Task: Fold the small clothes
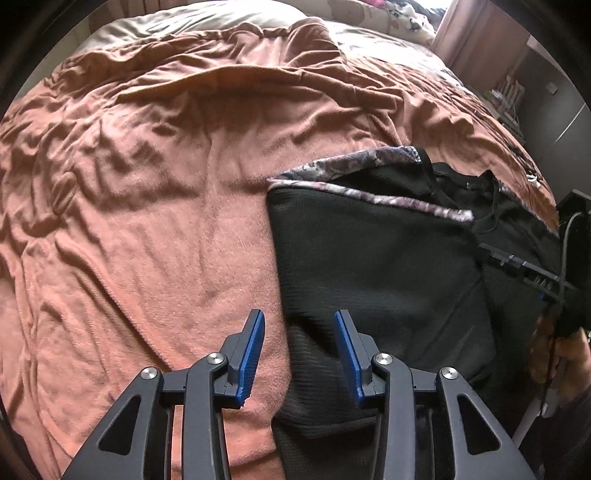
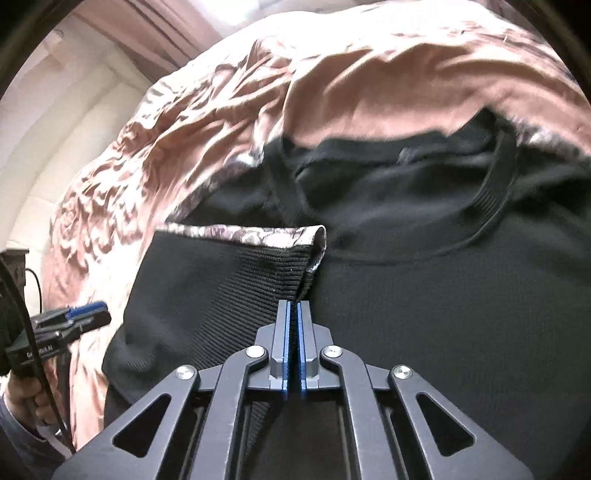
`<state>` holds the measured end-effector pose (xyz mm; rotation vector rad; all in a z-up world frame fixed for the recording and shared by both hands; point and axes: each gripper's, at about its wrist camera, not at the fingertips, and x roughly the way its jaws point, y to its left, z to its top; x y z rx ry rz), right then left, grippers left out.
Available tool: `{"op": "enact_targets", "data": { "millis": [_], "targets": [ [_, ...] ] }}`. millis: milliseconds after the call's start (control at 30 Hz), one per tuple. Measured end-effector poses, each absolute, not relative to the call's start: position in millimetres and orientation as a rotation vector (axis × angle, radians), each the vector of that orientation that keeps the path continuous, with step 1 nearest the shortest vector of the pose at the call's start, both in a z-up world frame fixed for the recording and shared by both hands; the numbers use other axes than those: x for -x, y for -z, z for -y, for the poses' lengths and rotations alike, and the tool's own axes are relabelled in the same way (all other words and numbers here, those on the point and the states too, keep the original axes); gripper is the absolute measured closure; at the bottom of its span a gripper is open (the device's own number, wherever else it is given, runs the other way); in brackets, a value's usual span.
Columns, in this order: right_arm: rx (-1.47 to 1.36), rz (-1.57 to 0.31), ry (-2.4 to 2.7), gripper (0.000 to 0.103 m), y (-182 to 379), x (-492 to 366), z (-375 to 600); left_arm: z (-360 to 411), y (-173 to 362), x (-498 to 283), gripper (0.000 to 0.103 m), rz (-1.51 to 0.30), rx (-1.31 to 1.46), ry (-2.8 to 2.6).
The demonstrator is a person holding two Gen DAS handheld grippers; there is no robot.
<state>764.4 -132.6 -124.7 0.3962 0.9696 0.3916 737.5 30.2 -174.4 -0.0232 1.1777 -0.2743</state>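
A black knit garment (image 1: 376, 258) with a patterned purple-grey lining edge (image 1: 413, 205) lies on the bed. Its left part is folded over toward the middle. My left gripper (image 1: 300, 317) is open and empty, its fingers straddling the garment's left edge low down. My right gripper (image 2: 294, 304) is shut on the ribbed cuff of the folded-over part (image 2: 288, 269) and holds it over the garment's body (image 2: 443, 295), below the round neckline (image 2: 491, 206). The left gripper also shows at the left of the right wrist view (image 2: 88, 312).
A wrinkled salmon-pink blanket (image 1: 147, 221) covers the bed; it shows too in the right wrist view (image 2: 369, 74). Pillows and patterned bedding (image 1: 369, 22) lie at the far end. A shelf and cupboard (image 1: 517, 96) stand to the right of the bed.
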Motion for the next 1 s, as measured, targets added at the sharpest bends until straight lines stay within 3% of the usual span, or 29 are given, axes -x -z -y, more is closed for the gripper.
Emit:
{"op": "enact_targets", "data": {
  "millis": [267, 400, 467, 633, 700, 767, 800, 933, 1000],
  "targets": [
    [-0.381, -0.974, -0.359, 0.103, 124, -757, 136, -22, 199, -731, 0.063, -1.245, -0.009, 0.274],
    [-0.389, -0.998, -0.355, 0.103, 127, -757, 139, -23, 210, -723, 0.077, -1.286, -0.015, 0.280],
    [-0.388, -1.007, -0.356, 0.103, 126, -757, 139, -25, 210, -717, 0.090, -1.293, -0.020, 0.285],
    [-0.360, -1.067, -0.327, 0.101, 120, -756, 139, -31, 204, -710, 0.091, -1.306, -0.046, 0.225],
    [-0.338, -1.070, -0.311, 0.091, 113, -752, 141, -33, 199, -705, 0.091, -1.313, -0.038, 0.210],
    [-0.339, -1.047, -0.332, 0.044, 102, -743, 144, -33, 190, -697, 0.090, -1.308, -0.035, 0.210],
    [-0.340, -1.025, -0.330, 0.037, 96, -737, 147, -32, 186, -694, 0.087, -1.304, -0.037, 0.210],
    [-0.354, -0.996, -0.339, 0.036, 77, -712, 159, -32, 162, -675, 0.056, -1.262, -0.031, 0.189],
    [-0.351, -0.983, -0.342, 0.036, 67, -696, 165, -31, 149, -667, 0.049, -1.231, -0.030, 0.181]
  ]
}}
